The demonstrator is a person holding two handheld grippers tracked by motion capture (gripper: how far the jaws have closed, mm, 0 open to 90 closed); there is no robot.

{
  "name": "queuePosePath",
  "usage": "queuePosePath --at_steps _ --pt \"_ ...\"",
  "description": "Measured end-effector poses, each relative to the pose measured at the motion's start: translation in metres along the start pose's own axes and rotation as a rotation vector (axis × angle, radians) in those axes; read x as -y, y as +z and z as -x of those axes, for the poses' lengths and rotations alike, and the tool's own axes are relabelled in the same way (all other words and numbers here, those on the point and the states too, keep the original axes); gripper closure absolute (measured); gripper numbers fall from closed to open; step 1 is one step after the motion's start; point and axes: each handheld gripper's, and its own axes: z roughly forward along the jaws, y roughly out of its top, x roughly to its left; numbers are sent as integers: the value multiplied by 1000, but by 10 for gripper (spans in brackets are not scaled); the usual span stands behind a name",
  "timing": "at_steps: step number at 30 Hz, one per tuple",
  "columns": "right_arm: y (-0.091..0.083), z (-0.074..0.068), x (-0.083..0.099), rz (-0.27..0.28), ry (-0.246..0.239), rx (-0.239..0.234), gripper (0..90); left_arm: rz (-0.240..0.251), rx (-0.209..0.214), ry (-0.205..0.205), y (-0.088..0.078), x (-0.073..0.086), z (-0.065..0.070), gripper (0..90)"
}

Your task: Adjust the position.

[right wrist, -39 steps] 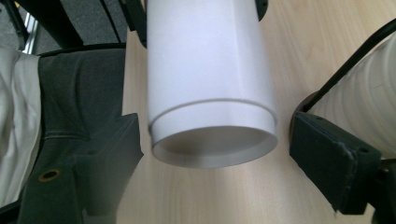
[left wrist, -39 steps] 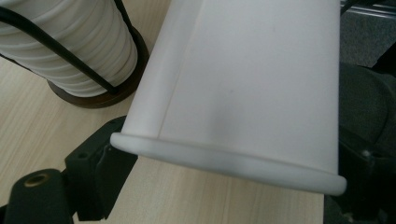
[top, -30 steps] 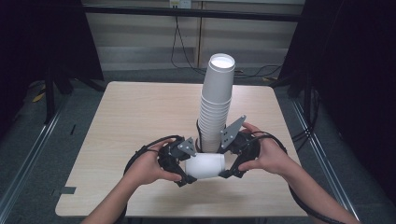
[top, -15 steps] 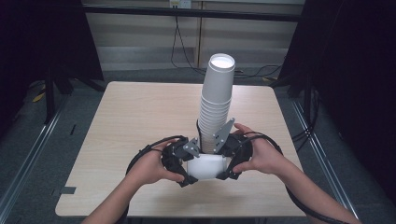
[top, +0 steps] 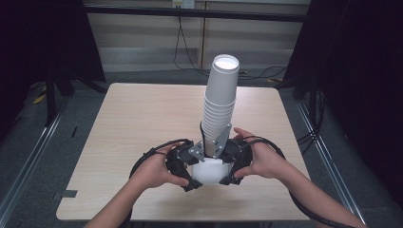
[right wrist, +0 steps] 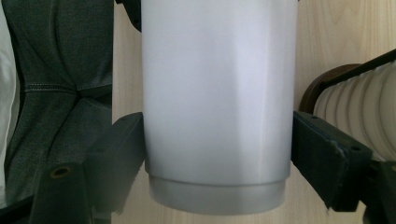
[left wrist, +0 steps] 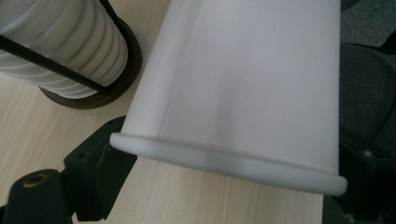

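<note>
Pale wooden surface (top: 142, 123) in a dark room: a single white cup (top: 209, 172) lies on its side between both tongs, rim end clamped by the left tongs (top: 187, 166), base end between the right tongs (top: 229, 164), whose jaws have just been closing onto it, the cup stack (top: 219, 109) just behind.

Cup stack (left wrist: 56, 46) top cut off at upper edge

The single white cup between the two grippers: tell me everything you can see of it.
The white cup looks like plain, matte paper, with a rolled rim at one end and a recessed base at the other. It lies on its side just above the table, in front of the tall cup stack. The left gripper grips its rim end; the right gripper, whose jaws have just been closing, flanks its base end.
</note>
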Motion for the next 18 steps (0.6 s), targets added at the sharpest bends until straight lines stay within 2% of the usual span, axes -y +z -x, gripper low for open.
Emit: queuePosePath --at_steps 2,3,5,7,8,11,15,17,18 --pt "0 -1 -1 -6 14 -5 202 -11 1 12 -1 -1 0 122" --pt "1 -1 -1 -10 16 -4 203 8 -1 -8 1 0 1 122" --pt "3 -1 -3 -19 9 -7 208 6 -1 0 1 -1 1 122" --pt "5 -1 -4 -31 22 -11 211 2 -2 11 1 -1 1 122" --pt "8 -1 -4 -34 11 -15 219 -2 -2 9 2 -1 2 122" --pt "10 0 -4 -28 14 -16 222 -7 -5 21 2 0 3 121" --pt "13 -1 -4 -30 45 -38 228 -6 -3 2 3 2 5 120" --pt "14 0 -3 -24 42 -36 228 -23 -5 38 2 2 3 120" --pt "15 0 -3 -22 47 -38 231 -8 -5 22 3 2 4 119"
